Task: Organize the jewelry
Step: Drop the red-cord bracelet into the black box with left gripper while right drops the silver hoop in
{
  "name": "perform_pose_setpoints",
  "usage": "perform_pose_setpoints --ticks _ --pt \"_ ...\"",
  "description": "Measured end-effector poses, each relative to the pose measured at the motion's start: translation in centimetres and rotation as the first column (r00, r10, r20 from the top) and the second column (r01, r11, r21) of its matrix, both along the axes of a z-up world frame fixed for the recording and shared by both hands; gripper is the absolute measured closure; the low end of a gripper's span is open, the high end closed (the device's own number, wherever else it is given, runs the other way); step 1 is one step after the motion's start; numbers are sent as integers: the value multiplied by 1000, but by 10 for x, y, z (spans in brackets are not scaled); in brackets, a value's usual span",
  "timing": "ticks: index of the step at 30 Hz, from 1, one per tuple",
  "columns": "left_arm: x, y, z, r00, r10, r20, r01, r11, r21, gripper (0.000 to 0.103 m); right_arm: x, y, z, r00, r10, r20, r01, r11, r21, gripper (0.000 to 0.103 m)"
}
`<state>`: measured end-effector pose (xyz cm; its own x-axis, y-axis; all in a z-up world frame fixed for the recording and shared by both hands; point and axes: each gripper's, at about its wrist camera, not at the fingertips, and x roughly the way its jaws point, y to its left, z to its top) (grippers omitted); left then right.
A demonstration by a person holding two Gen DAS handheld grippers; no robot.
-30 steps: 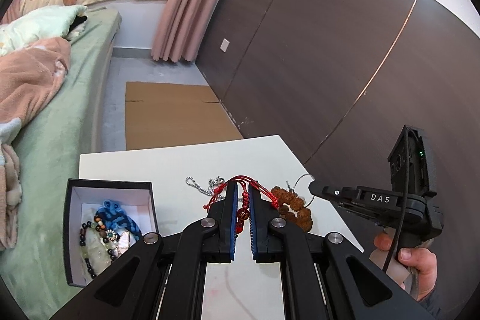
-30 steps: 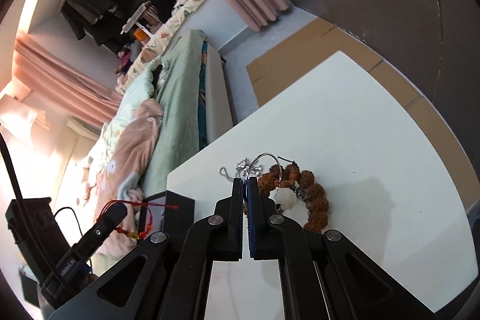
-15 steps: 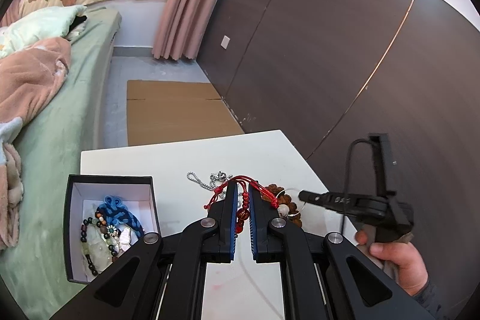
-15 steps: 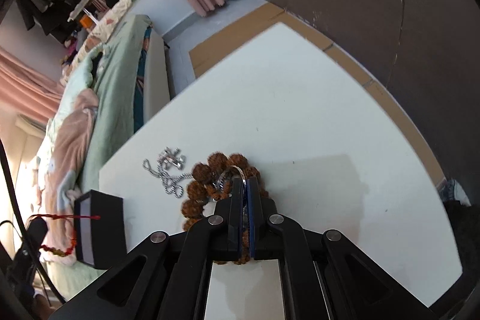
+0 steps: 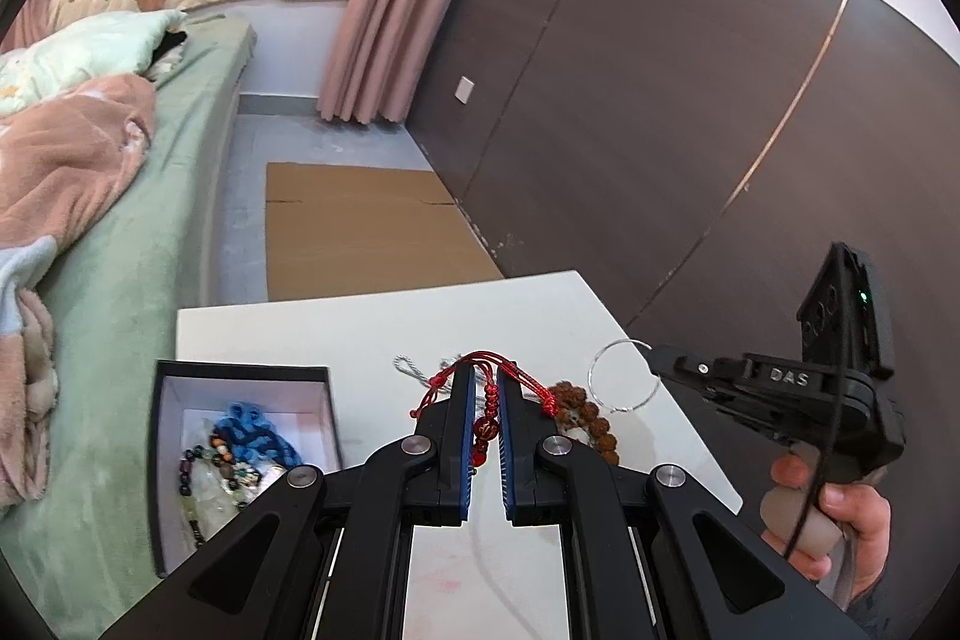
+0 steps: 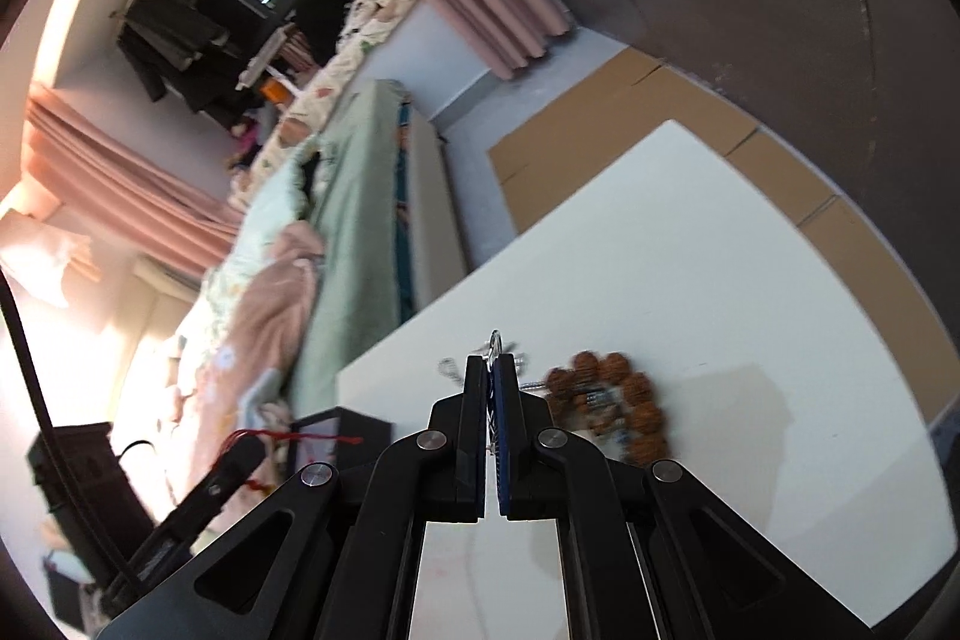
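My left gripper (image 5: 483,376) is shut on a red cord bracelet (image 5: 487,403) with dark red beads, held above the white table (image 5: 336,322). My right gripper (image 6: 492,361) is shut on a thin silver hoop (image 5: 624,375), lifted above the table; in the right wrist view only the hoop's edge (image 6: 494,340) shows. A brown bead bracelet (image 6: 624,400) and a silver chain (image 5: 414,367) lie on the table. A black open box (image 5: 240,376) at the left holds a blue knotted piece (image 5: 255,430) and beaded strands.
A green bed (image 5: 120,244) with a pink blanket runs along the table's left side. A dark wall panel (image 5: 660,100) is to the right. Cardboard (image 5: 360,232) lies on the floor beyond the table.
My right gripper dipped to the brown bead bracelet, then rose again with the silver hoop. My left gripper held steady with the red bracelet.
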<state>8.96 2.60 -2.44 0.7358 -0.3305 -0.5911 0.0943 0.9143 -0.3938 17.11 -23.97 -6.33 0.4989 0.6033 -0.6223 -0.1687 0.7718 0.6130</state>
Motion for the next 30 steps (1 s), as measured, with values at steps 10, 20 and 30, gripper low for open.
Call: perform_pose_setpoints --ticks 10,20,30 --pt "2 44 -9 982 153 -114 -153 988 2 96 -19 45 14 988 125 91 -132 989 66 99" --pt "-6 74 -16 953 268 -140 -276 961 -34 1 -30 96 7 971 225 82 -232 968 99 99" --pt "-13 107 -13 925 356 -134 -365 930 -50 1 -33 140 -3 948 307 84 -317 931 181 99"
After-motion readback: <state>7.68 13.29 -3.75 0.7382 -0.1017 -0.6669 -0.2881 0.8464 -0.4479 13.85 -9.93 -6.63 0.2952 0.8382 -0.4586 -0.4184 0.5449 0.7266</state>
